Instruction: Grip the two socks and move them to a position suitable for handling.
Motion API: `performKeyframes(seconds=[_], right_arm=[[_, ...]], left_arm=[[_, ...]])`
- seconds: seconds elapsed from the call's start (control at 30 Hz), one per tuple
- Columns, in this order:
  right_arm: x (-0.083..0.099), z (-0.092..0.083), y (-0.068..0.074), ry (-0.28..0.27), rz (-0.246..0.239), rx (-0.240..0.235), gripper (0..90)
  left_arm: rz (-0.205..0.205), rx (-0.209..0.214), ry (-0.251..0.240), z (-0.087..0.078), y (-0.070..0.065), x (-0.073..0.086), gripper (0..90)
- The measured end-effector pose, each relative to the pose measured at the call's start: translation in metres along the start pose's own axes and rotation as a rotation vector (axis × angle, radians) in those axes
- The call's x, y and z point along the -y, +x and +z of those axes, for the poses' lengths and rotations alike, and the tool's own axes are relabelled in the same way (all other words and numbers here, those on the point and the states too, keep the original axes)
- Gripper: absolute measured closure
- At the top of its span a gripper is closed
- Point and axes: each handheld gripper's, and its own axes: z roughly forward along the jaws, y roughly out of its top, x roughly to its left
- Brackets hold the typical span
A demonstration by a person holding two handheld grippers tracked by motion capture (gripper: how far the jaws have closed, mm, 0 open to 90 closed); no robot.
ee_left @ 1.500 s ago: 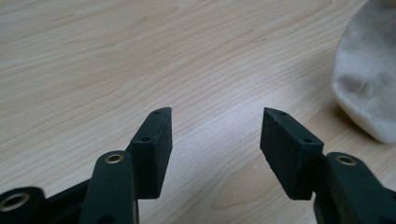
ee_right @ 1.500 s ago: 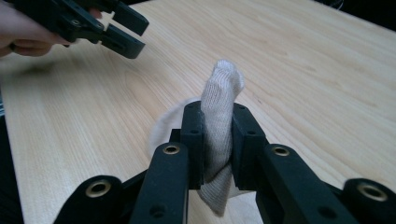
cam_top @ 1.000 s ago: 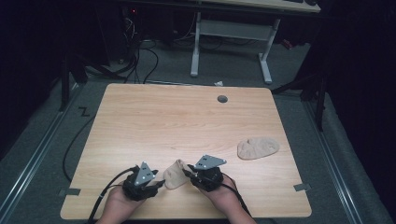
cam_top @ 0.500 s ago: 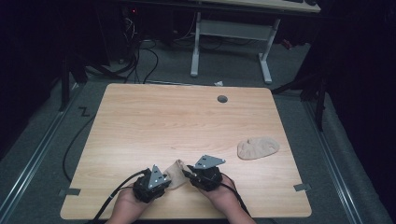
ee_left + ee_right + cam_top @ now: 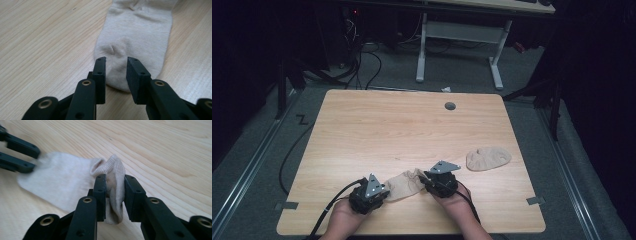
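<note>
Pale wood tabletop (image 5: pixel 412 130) stands in a dark room, cables and a desk frame on the floor behind it. Near its front edge a beige sock (image 5: pixel 404 184) lies flat between both tongs. The right tongs (image 5: pixel 114 185) pinch the bunched cuff end, lifted in a fold between the jaws. The left tongs (image 5: pixel 115 65) have just been closing; their jaws straddle the toe end with a gap between them, and whether they press the cloth I cannot tell. A second sock (image 5: pixel 488 158) lies well apart, toward the right edge.
</note>
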Motion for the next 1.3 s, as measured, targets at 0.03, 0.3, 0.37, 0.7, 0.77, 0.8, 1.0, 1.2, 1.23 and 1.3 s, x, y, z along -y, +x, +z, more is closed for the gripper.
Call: performKeyframes(seconds=[0.03, 0.3, 0.37, 0.7, 0.77, 0.8, 1.0, 1.2, 1.23, 1.3], right_arm=[[0.000, 0.001, -0.001, 0.006, -0.004, 0.010, 72.8], [0.005, 0.006, -0.011, 0.052, -0.005, 0.078, 69.8], [0.003, 0.002, -0.009, 0.009, -0.014, 0.057, 76.4], [0.004, 0.014, -0.005, 0.071, -0.045, 0.041, 86.4], [0.010, 0.006, 0.001, 0.083, -0.061, 0.029, 86.3], [0.010, 0.006, 0.001, 0.083, -0.061, 0.029, 86.3], [0.020, -0.008, 0.013, 0.097, -0.092, 0.005, 84.8], [0.017, -0.022, -0.008, 0.009, -0.039, 0.076, 73.9], [0.019, -0.027, -0.027, 0.000, 0.003, 0.142, 71.9], [0.020, -0.028, -0.034, 0.006, 0.017, 0.174, 70.8]], left_arm=[[-0.002, -0.007, -0.005, 0.000, 0.001, 0.000, 69.4], [-0.012, -0.027, -0.005, -0.001, 0.008, 0.003, 68.0], [-0.013, -0.030, -0.006, -0.001, 0.009, 0.004, 67.7], [-0.014, -0.025, -0.001, -0.002, 0.011, 0.004, 66.9], [-0.019, -0.023, 0.001, -0.002, 0.012, 0.005, 66.5], [-0.022, -0.020, 0.001, -0.003, 0.012, 0.005, 66.5], [-0.016, 0.001, 0.002, -0.003, 0.012, 0.005, 65.9], [-0.028, 0.001, -0.037, -0.008, 0.012, 0.003, 60.8], [-0.031, -0.011, -0.057, -0.011, 0.013, 0.002, 59.5], [-0.032, -0.017, -0.063, -0.012, 0.014, 0.002, 58.6]])
